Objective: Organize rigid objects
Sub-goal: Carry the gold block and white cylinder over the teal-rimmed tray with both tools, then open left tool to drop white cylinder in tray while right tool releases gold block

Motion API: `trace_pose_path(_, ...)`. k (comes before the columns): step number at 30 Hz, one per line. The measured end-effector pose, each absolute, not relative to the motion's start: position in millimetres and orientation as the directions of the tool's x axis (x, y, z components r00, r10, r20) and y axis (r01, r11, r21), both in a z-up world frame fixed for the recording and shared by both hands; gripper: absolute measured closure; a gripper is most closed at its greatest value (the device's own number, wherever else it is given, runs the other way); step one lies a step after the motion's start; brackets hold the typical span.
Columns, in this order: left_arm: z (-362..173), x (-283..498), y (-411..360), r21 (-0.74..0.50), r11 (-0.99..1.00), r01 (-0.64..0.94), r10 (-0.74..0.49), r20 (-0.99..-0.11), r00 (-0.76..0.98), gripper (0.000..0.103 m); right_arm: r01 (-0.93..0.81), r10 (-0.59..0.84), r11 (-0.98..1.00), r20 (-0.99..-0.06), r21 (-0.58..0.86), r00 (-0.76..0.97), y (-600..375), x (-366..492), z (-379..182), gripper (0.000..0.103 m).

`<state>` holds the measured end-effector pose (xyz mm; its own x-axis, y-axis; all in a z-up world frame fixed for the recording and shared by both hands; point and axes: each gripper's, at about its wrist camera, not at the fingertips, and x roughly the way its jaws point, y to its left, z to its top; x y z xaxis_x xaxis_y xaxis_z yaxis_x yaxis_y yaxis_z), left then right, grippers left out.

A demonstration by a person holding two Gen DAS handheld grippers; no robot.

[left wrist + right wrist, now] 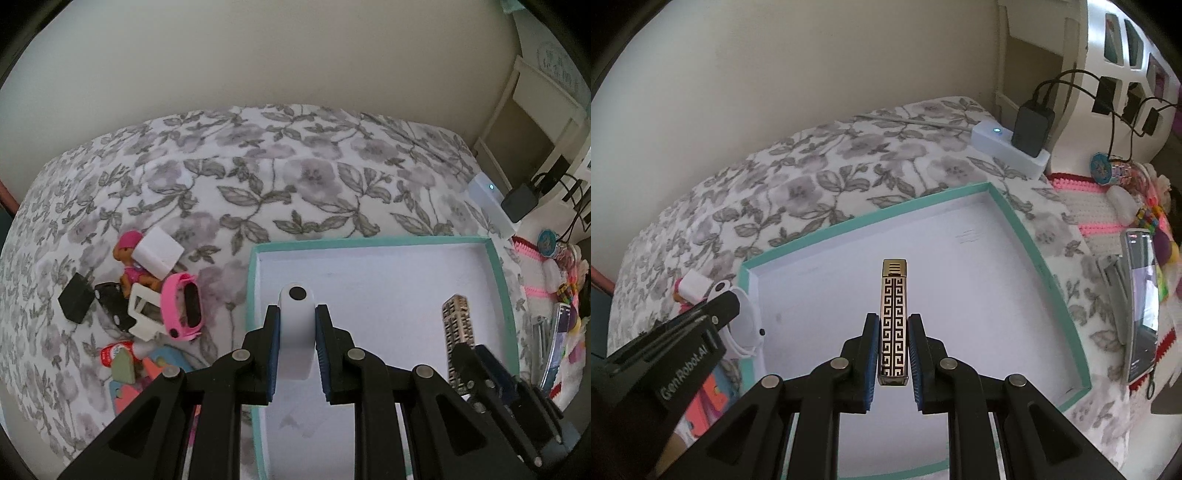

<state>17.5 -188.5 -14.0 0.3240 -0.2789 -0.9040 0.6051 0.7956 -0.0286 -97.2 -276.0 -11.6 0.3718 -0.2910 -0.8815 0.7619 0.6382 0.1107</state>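
Clamping a white rounded plastic case (295, 325) between its pads, the left gripper (295, 350) is closed tight on it, presumably to carry it into the tray. Likewise the right gripper (893, 350) is closed on a slim gold lighter with a black key pattern (893, 317). Beyond both sets of fingertips lies the shallow teal-rimmed white tray (1015, 218); further left of the left fingers, unsorted toys (155, 291) wait on the floral bedspread (258, 177).
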Motion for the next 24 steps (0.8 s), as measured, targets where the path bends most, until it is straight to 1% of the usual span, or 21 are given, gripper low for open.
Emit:
trace_pose_path(3,-22,18,-192,-0.024,0.797,0.604,-0.270,-0.908,0.320,0.083,0.768,-0.315,0.635,-0.883,0.077,0.348,-280,-97,-14,0.086)
trace_pose_path(24,-28,19,-191,0.004,0.813,0.583,-0.239,-0.909,0.341,0.083,0.786,-0.280,0.615,-0.914,0.063,0.292,-297,-105,-33,0.086)
